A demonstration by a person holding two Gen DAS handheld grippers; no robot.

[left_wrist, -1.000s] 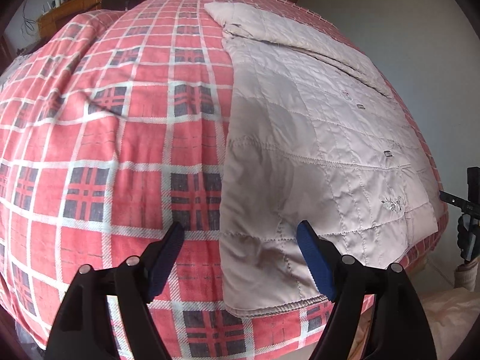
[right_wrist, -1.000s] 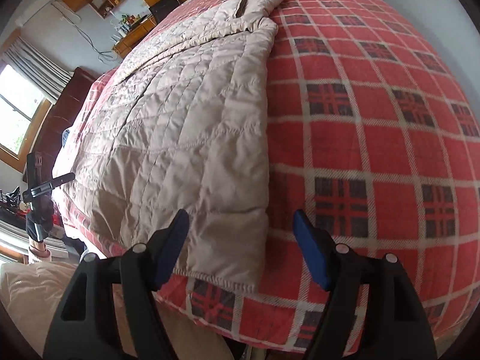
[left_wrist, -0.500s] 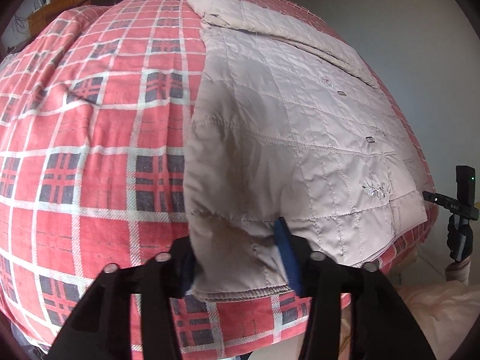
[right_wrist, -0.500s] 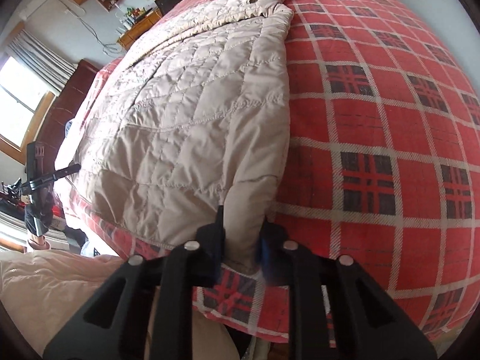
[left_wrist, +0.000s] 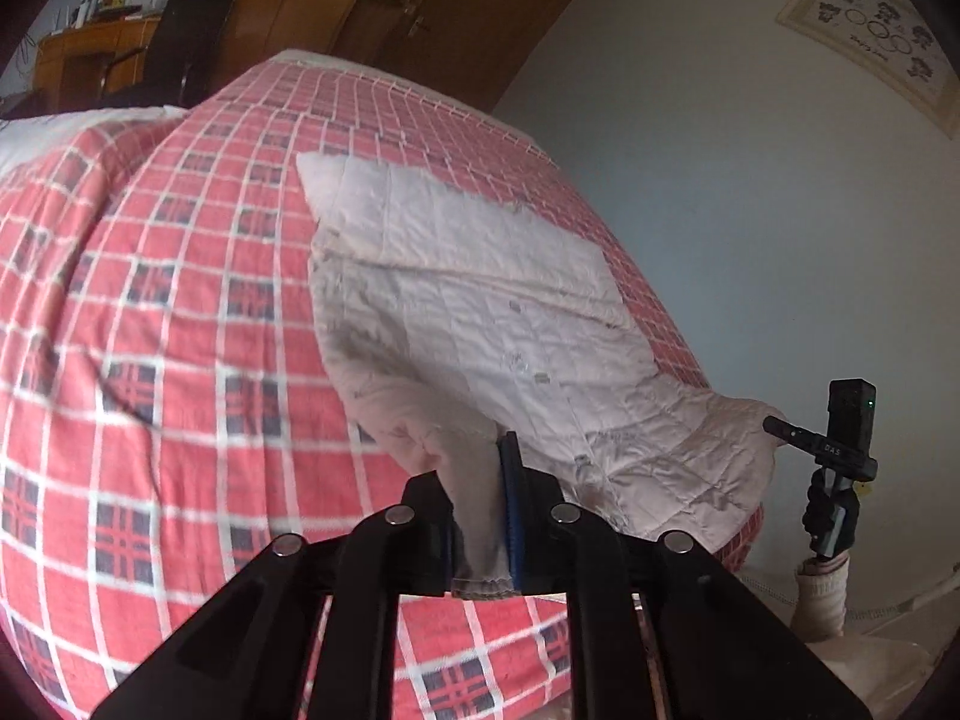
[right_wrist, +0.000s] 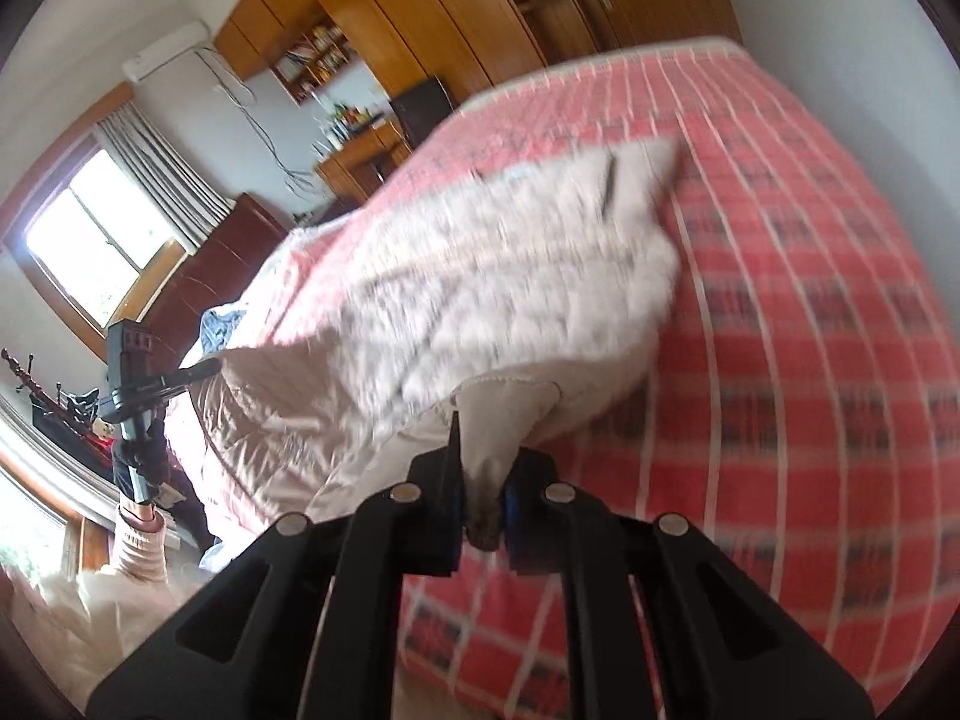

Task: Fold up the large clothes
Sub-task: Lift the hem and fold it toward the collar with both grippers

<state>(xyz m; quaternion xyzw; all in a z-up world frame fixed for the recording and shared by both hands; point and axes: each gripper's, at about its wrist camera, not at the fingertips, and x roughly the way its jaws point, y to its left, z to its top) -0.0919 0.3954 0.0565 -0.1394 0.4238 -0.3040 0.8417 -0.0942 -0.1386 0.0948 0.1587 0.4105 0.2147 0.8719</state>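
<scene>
A pale beige quilted jacket (left_wrist: 480, 312) lies along a bed with a red plaid cover (left_wrist: 150, 312). My left gripper (left_wrist: 480, 516) is shut on the jacket's near hem corner and holds it raised off the bed. My right gripper (right_wrist: 483, 498) is shut on the other near corner of the jacket (right_wrist: 510, 300), also lifted. The hem hangs between the two grips. In the left wrist view the right gripper's body (left_wrist: 840, 456) shows at the far right; in the right wrist view the left gripper's body (right_wrist: 135, 396) shows at the left. The right wrist view is blurred by motion.
A pale wall (left_wrist: 750, 180) with a framed picture (left_wrist: 876, 42) runs along the bed's right side. Wooden wardrobes (right_wrist: 480, 12), a desk (left_wrist: 90, 60) with a dark chair (left_wrist: 180, 42), and a window (right_wrist: 96, 240) lie beyond the bed. A person's light sleeve (right_wrist: 141, 546) is at lower left.
Both grippers went from open to shut on the jacket's near hem corners, then rose and lifted the hem off the bed. The views now tilt up toward the room.
</scene>
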